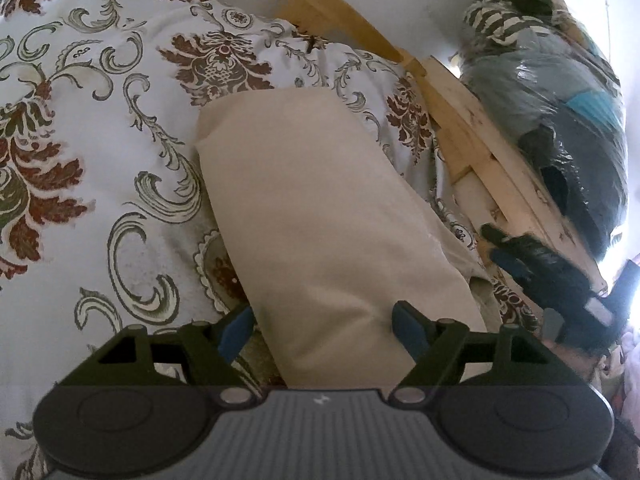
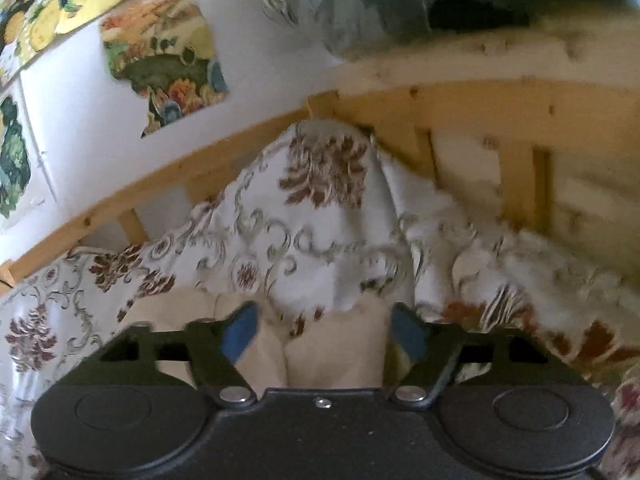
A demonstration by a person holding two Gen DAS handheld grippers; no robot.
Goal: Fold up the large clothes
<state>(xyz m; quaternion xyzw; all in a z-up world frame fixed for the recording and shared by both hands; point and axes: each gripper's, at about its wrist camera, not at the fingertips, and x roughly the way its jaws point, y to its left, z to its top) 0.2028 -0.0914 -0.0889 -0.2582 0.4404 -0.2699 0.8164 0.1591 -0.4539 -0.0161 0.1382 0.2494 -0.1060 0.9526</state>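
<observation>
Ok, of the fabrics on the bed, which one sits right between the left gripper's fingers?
The plain beige folded garment. It lies between the open fingers of the left gripper, unpatterned, while the bedspread beneath it is white with red-brown and green floral scrolls.

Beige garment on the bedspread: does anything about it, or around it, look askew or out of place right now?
The beige garment lies folded into a smooth long strip, but slanted across the patterned bedspread. Behind it the bedspread is rucked up into a peak against the wooden bed frame. Nothing looks spilled or damaged.
</observation>
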